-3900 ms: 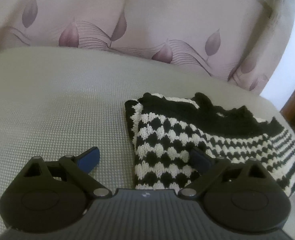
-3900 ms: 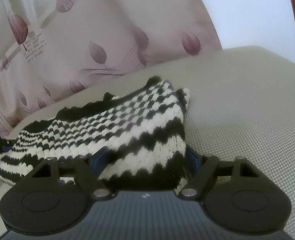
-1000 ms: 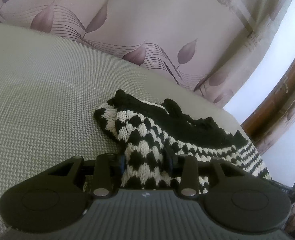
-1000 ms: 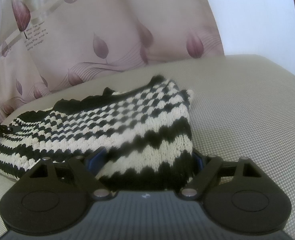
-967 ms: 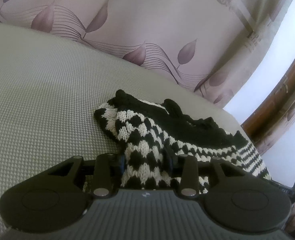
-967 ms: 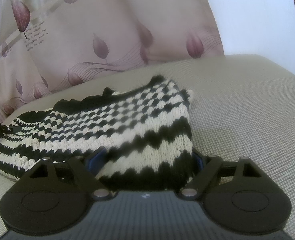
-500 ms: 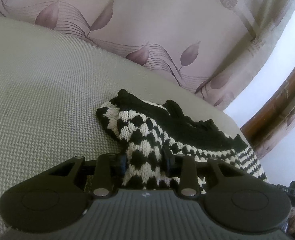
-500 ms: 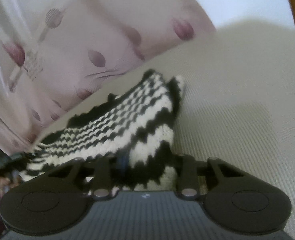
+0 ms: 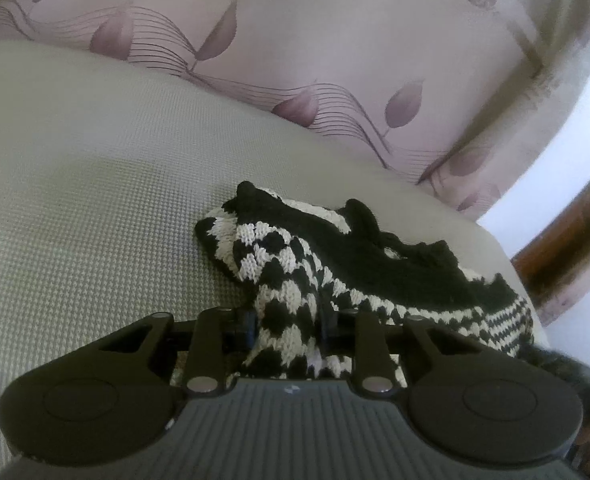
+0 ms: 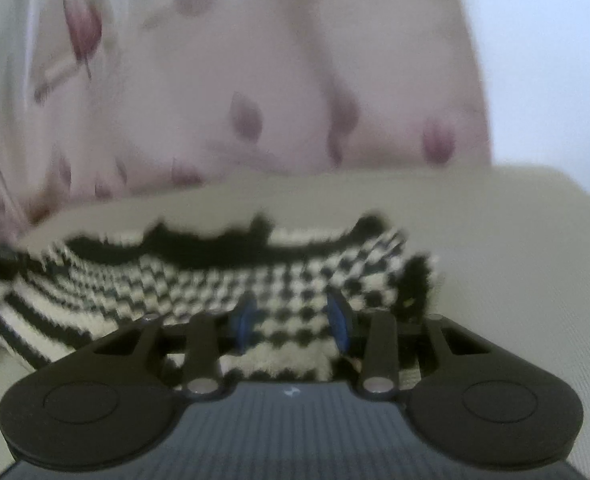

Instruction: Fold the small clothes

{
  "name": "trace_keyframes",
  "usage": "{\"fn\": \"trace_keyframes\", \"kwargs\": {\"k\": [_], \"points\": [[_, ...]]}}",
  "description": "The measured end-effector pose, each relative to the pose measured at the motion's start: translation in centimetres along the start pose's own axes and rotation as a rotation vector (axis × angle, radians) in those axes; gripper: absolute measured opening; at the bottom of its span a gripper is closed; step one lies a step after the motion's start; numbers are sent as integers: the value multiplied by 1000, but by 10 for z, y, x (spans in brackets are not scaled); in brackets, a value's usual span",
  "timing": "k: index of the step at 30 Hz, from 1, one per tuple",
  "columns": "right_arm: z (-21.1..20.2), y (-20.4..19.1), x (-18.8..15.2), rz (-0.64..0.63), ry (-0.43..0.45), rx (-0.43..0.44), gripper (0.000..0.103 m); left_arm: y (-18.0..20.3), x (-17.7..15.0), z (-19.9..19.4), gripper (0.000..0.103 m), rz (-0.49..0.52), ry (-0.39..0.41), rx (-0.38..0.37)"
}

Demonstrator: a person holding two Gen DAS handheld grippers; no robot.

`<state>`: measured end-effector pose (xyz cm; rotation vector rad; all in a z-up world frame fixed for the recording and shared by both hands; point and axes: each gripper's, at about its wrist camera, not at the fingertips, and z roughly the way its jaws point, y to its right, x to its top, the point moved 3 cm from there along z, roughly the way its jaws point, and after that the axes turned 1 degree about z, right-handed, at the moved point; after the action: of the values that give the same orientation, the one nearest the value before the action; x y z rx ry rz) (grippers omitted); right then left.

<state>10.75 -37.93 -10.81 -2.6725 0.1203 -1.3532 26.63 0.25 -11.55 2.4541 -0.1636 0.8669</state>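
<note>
a pale pink curtain (image 9: 335,40) printed with mauve leaves and thin curving lines hangs across the back of both views, with a bright white wall (image 9: 567,168) and a strip of dark brown wood (image 9: 567,248) to its right in the left wrist view. below it spreads the surface (image 9: 75,200), covered in a light grey-green woven cloth with a fine grid texture.

on that surface lies the knitted garment (image 9: 295,264), black and cream, with a checker pattern near its top, stripes lower down and a black scalloped edge. in the left wrist view it sits at the centre right of the surface, one corner bunched and drawn toward the camera. the right wrist view is blurred; there the same garment (image 10: 199,280) stretches across the middle, stripes to the left, checks to the right.

the left tongs (image 9: 287,322) are closing, with a gathered fold of the checked corner pinched between the blue pads. the right tongs (image 10: 293,320) have their blue pads (image 10: 248,322) standing on either side of a band of knit; their jaws are opening slightly, and the blur keeps me from telling whether the pads press on the cloth.
</note>
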Motion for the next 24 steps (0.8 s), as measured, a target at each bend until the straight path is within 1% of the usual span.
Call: {"fn": "trace_keyframes", "kwargs": {"k": [2,5,7,8,13,14,16,17,18,19,20,21,22,23,24], "points": [[-4,-4,-3,-22,27,-38,36,7,3,-3,24,-19,-1,27],[-15,-1,-4,19,48,-54,36,21,6,-9,23,-60,2,48],[-23,2,-7,31,61,-75,36,29,8,-13,23,-97,9,35],[-29,4,-9,47,81,-77,37,36,9,-15,23,-104,14,27],[-75,15,-11,140,238,-32,39,80,6,-18,22,-107,14,-33],[-84,15,-10,159,272,-5,40,90,4,-17,22,-99,10,-50],[-91,12,-8,200,292,90,48,110,-3,-12,22,-83,9,-84],[-91,10,-7,226,285,161,61,118,-7,-8,22,-69,5,-100],[-88,6,-6,258,275,241,70,124,-11,-3,23,-48,-3,-122],[-84,3,-7,284,267,298,70,130,-18,1,24,-31,-8,-159],[-80,-1,-7,308,256,342,70,134,-23,4,25,-24,-8,-173],[-76,-6,-8,327,242,377,70,135,-27,6,27,-17,-6,-183],[-73,-9,-8,342,235,406,70,136,-30,8,29,-14,0,-215],[-69,-10,-8,368,229,436,70,134,-33,8,36,-27,11,-248],[-64,-11,-8,407,218,472,72,132,-36,7,39,-42,23,-275]]}}
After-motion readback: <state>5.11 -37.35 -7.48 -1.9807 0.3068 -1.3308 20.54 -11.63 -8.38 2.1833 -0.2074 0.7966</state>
